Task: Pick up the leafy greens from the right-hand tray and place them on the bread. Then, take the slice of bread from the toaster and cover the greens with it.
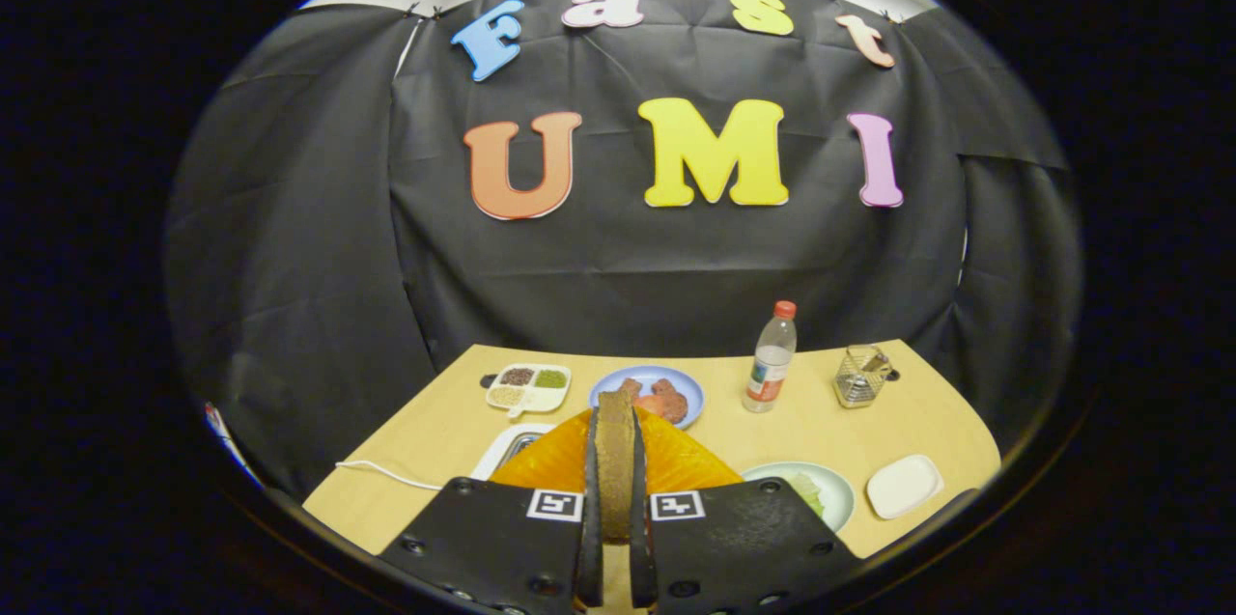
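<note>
Bread slice edge-on, clenched between the claw fingers, hiding much of the orange toaster behind.

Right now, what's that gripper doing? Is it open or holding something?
Gripper: closed on a bread slice, held upright edge-on between both fingers, above the table.

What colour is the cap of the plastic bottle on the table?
Orange-red, seen in the gripper view: cap on the clear bottle, beyond the gripper, whose jaws clamp a bread slice.
</note>
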`<state>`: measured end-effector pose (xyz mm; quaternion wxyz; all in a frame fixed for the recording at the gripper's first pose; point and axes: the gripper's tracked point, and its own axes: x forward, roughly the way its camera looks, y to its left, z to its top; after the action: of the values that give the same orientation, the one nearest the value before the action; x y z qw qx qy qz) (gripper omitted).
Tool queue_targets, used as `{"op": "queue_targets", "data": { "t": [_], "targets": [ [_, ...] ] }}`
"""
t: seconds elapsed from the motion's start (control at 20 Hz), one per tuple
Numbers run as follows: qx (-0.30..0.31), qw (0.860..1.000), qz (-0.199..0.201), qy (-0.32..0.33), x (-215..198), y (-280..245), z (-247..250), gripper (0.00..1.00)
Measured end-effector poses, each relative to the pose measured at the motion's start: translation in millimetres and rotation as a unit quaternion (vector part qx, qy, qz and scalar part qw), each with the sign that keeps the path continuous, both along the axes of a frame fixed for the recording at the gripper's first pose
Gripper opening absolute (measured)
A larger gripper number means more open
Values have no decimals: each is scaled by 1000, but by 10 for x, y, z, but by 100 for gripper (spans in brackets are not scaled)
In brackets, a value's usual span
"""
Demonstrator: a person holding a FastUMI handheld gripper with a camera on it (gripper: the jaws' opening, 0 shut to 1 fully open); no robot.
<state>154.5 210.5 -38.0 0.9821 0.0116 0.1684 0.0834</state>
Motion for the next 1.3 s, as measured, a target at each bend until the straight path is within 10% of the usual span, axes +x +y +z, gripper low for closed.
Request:
{"op": "queue_targets", "data": {
  "t": [1.3],
  "targets": [
    [33,988,-78,127,459,-1487,-1471,16]
  ]
}}
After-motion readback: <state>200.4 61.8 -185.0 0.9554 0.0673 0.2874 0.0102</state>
